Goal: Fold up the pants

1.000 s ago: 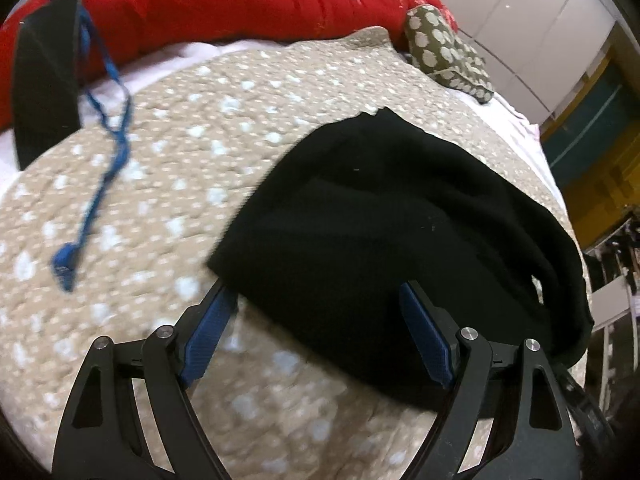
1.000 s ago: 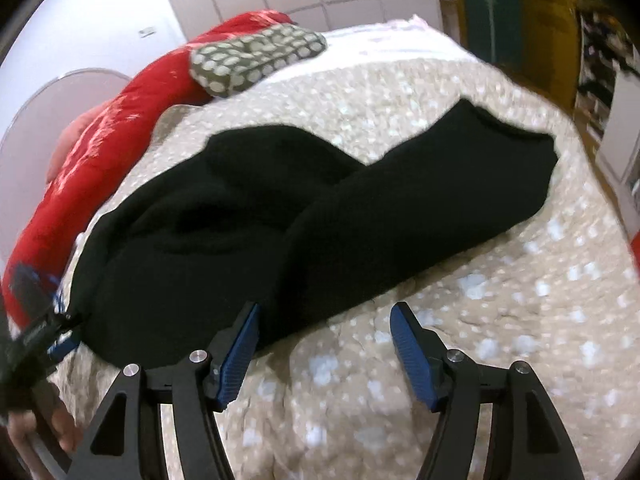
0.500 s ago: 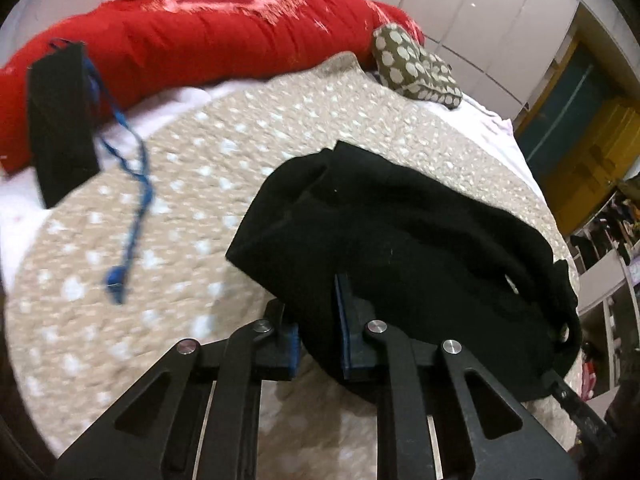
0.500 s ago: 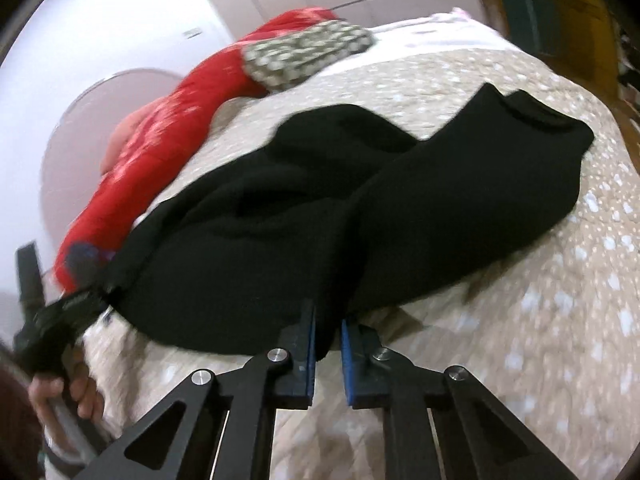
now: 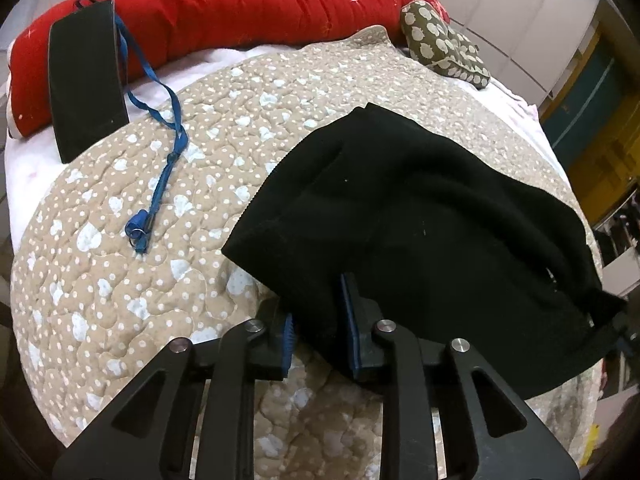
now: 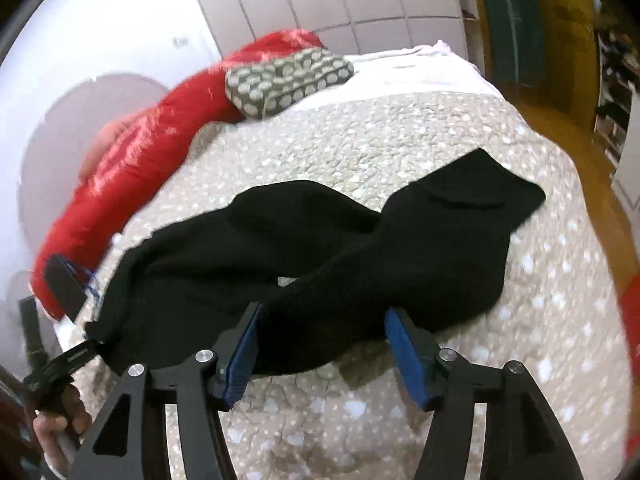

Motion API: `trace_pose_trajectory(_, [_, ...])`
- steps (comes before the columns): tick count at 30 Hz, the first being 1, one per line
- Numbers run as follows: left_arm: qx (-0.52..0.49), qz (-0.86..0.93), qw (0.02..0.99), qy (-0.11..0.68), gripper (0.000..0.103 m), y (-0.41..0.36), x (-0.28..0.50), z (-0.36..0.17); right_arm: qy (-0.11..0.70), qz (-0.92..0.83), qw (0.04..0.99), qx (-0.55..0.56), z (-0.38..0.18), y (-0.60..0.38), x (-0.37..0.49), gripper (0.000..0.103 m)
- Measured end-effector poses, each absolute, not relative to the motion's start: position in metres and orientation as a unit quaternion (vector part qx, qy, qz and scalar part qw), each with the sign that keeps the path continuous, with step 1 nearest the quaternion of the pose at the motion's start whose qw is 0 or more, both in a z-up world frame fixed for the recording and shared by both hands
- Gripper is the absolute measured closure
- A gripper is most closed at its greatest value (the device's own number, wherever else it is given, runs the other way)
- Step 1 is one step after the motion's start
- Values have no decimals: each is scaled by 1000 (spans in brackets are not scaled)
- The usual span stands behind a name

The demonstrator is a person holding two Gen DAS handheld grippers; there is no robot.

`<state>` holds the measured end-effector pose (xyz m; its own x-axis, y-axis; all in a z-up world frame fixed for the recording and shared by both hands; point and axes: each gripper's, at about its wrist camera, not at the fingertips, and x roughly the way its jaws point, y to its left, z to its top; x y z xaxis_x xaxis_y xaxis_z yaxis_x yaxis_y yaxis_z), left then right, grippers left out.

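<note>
Black pants [image 5: 420, 216] lie crumpled across a beige quilted bedspread [image 5: 120, 260]. My left gripper [image 5: 318, 324] pinches the near edge of the waist end; its jaws are opening slightly, with bunched cloth still filling the narrow gap. In the right wrist view the pants [image 6: 360, 264] stretch from lower left to the leg end at upper right. My right gripper [image 6: 326, 356] has its jaws opening wide, and a fold of the leg sits loosely between the blue pads. The left gripper [image 6: 86, 348], held by a hand, shows at the pants' left corner.
A red quilt [image 5: 240, 4] and an olive dotted pillow [image 5: 440, 40] lie along the far side. A black case [image 5: 86, 76] with a blue lanyard [image 5: 160, 176] rests at the far left. The bed's edge drops to a wooden floor [image 6: 560, 128] on the right.
Both grippers went from open to closed on the pants. Since then the right jaws have spread wide again and the left have parted a little. The near edge is bunched up.
</note>
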<state>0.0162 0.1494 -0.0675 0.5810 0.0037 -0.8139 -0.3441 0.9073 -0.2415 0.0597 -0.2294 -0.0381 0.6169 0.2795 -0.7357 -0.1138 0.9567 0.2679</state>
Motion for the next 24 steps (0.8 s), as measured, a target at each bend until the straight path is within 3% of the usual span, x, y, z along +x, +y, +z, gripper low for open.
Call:
trace_pose_trajectory(6, [-191, 90, 866, 453, 83, 154, 21, -71, 437, 205, 861, 163, -12, -264, 44, 44])
trace_pose_trajectory(10, [-181, 99, 870, 449, 82, 149, 19, -70, 391, 74, 911, 110, 2, -279, 60, 42])
trace_pose_trajectory(16, [-175, 103, 868, 453, 82, 147, 21, -70, 473, 46, 875, 91, -55, -248, 128, 42])
trace_pose_trajectory(19, [-170, 107, 868, 453, 82, 146, 22, -70, 487, 16, 873, 27, -72, -228, 149, 43])
trace_pose_trajectory(20, [-169, 108, 869, 453, 82, 145, 22, -69, 488, 9, 873, 8, -77, -228, 152, 53])
trace_pose_trajectory(21, [-169, 108, 869, 453, 82, 145, 22, -70, 488, 8, 873, -5, -83, -231, 155, 77])
trace_pose_trajectory(23, [-174, 105, 868, 454, 82, 146, 22, -70, 487, 20, 872, 31, -81, -253, 149, 92])
trace_pose_trajectory(24, [-177, 103, 867, 454, 82, 147, 22, -70, 481, 26, 875, 46, -73, -263, 145, 94])
